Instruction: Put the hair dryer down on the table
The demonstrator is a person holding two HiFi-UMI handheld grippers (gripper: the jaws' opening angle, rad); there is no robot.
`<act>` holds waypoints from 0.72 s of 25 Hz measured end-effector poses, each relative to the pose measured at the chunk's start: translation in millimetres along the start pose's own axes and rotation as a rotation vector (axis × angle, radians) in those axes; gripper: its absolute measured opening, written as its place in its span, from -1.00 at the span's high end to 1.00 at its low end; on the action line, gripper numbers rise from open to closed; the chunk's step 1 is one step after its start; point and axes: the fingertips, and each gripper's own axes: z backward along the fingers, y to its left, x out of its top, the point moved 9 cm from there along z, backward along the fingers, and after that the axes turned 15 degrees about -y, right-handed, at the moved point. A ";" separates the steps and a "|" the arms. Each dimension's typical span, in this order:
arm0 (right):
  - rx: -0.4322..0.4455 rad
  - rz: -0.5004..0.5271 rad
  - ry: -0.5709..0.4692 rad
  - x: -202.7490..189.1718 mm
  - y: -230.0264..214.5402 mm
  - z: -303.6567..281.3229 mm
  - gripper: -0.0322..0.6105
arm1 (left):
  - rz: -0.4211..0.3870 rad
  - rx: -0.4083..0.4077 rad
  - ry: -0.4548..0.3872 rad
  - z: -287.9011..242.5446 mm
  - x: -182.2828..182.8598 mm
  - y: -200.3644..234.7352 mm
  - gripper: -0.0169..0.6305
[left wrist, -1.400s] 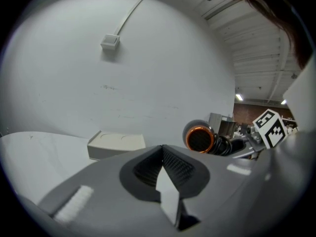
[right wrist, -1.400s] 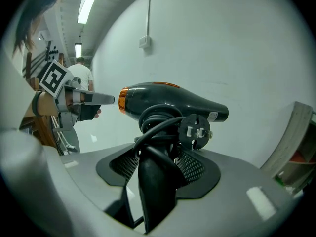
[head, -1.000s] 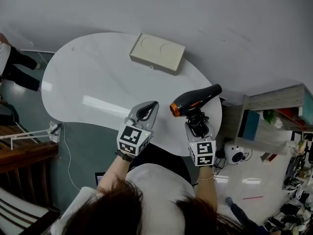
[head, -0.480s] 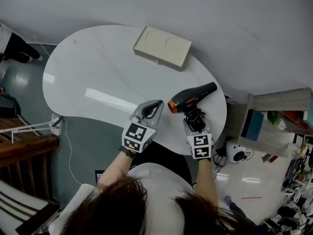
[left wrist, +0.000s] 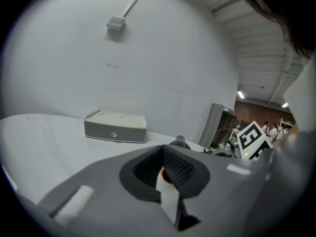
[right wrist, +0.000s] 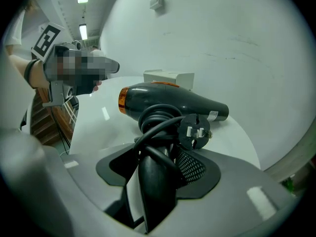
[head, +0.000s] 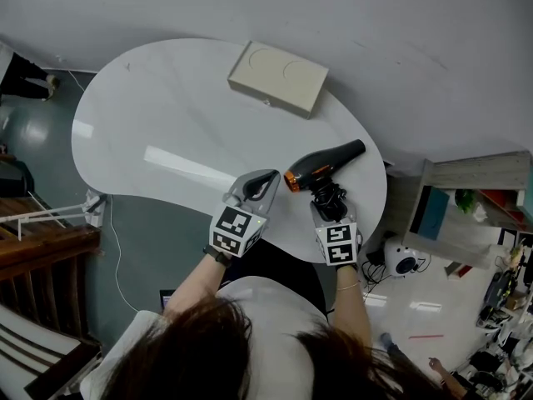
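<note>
The black hair dryer (head: 329,161) with an orange ring lies level over the near right part of the white table (head: 158,115), nozzle pointing left. My right gripper (head: 329,200) is shut on its handle (right wrist: 155,181), which has the cord and plug (right wrist: 195,128) wound round it. Whether the dryer body (right wrist: 168,100) touches the tabletop I cannot tell. My left gripper (head: 260,183) hovers just left of the nozzle, jaws together with nothing between them (left wrist: 165,174). The orange ring (left wrist: 180,143) peeks over its jaws.
A beige flat box (head: 277,78) sits at the table's far edge by the wall (left wrist: 115,126). A shelf unit (head: 475,190) and a white round device (head: 400,261) on the floor stand right of the table. Wooden furniture (head: 33,248) is at the left.
My right gripper with the dryer has shifted a little left and nearer to me, lower over the table. The left gripper has hardly moved.
</note>
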 end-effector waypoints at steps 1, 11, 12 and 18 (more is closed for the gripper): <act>0.002 -0.005 0.000 -0.1 -0.1 -0.5 0.18 | 0.000 -0.003 0.001 0.2 -0.4 -0.4 0.77; 0.039 -0.063 0.029 -9.6 5.7 -7.2 0.18 | -0.012 0.008 -0.004 4.5 -3.9 2.8 0.77; 0.037 -0.060 0.028 -9.9 6.0 -7.3 0.18 | -0.012 0.008 -0.001 5.1 -4.4 2.8 0.77; 0.033 -0.056 0.038 -10.3 9.6 -8.1 0.09 | -0.011 0.002 -0.006 9.2 -4.9 1.5 0.77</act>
